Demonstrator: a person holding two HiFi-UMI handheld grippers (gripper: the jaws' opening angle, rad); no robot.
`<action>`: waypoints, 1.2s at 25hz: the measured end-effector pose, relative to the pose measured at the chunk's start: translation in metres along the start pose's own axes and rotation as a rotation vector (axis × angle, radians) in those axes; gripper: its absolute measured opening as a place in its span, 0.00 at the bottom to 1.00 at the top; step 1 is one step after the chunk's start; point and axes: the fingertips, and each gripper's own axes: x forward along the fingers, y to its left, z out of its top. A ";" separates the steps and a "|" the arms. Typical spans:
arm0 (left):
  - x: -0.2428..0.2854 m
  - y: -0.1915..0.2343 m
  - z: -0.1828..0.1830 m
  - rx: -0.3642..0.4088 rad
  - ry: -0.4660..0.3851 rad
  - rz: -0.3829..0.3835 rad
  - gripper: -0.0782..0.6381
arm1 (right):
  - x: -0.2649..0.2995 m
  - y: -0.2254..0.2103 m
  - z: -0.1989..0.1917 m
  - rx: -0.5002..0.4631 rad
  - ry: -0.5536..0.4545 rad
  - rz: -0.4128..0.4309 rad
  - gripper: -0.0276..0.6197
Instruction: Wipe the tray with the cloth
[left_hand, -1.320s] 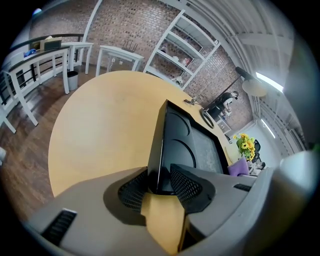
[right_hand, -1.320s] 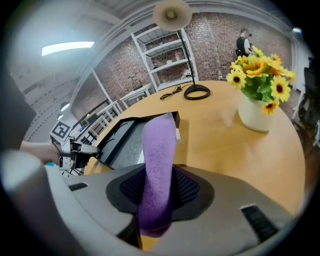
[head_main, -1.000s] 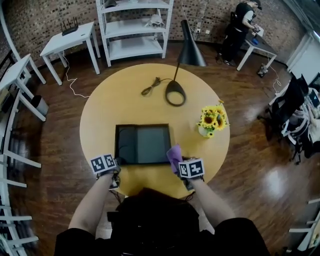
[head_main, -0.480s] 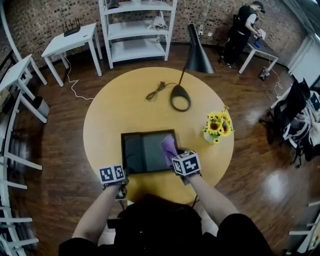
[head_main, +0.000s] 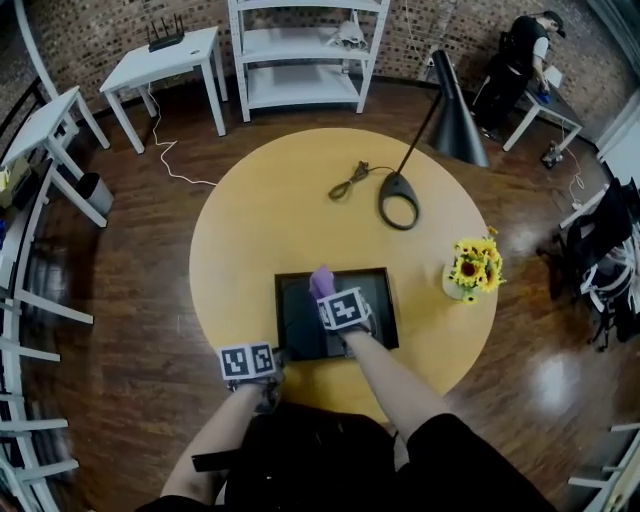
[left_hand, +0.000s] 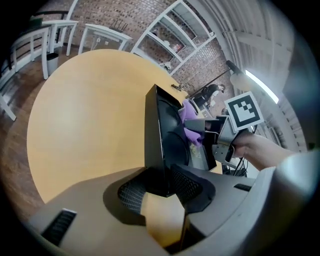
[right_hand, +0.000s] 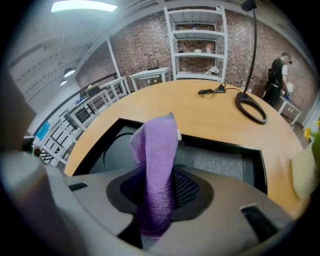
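Head view first. The left tool (head_main: 274, 368) sits at the near left corner of the tray (head_main: 292, 322), and the tray lies flat on the round tabletop (head_main: 250, 240). The right tool (head_main: 328, 295) is out over the tray's middle, toward the far rim. The purple cloth (head_main: 321, 280) pokes out just ahead of it. Past the right tool there's a lamp (head_main: 398, 200) with a loose cable (head_main: 350, 182) beside its base. Off to that tool's right are some flowers (head_main: 475, 265). A white shelf (head_main: 305, 50) is well beyond the tabletop, and a person (head_main: 520, 55) is off in the far corner.

Left gripper view: the jaws are clamped on the tray's rim, and the dark wall runs right down between the two mesh pads. Bare tabletop spreads to one side of the tool. On the other side, across the tray, you can see the right tool with the cloth bunched at its tip, over the tray's inside.

Right gripper view: this one is pinching the cloth hard. A folded strip of it stands up out of the jaws, pressed between both pads. The tray is right under and ahead of the tool, with a round recess to the tool's left and a textured flat panel to its right. The cloth's free end reaches about to the tray's far rim. Whether it actually touches the tray I can't tell. The lamp base and cable lie farther ahead on the tabletop.
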 end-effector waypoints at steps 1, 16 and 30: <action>-0.001 0.000 0.000 0.007 0.002 -0.005 0.31 | 0.000 -0.006 0.003 0.000 -0.015 -0.011 0.23; -0.001 0.006 -0.003 -0.030 -0.005 -0.052 0.31 | -0.042 -0.110 -0.023 0.066 -0.046 -0.227 0.23; -0.003 0.004 0.003 0.027 -0.018 -0.004 0.31 | -0.026 -0.010 -0.065 0.012 -0.013 -0.020 0.23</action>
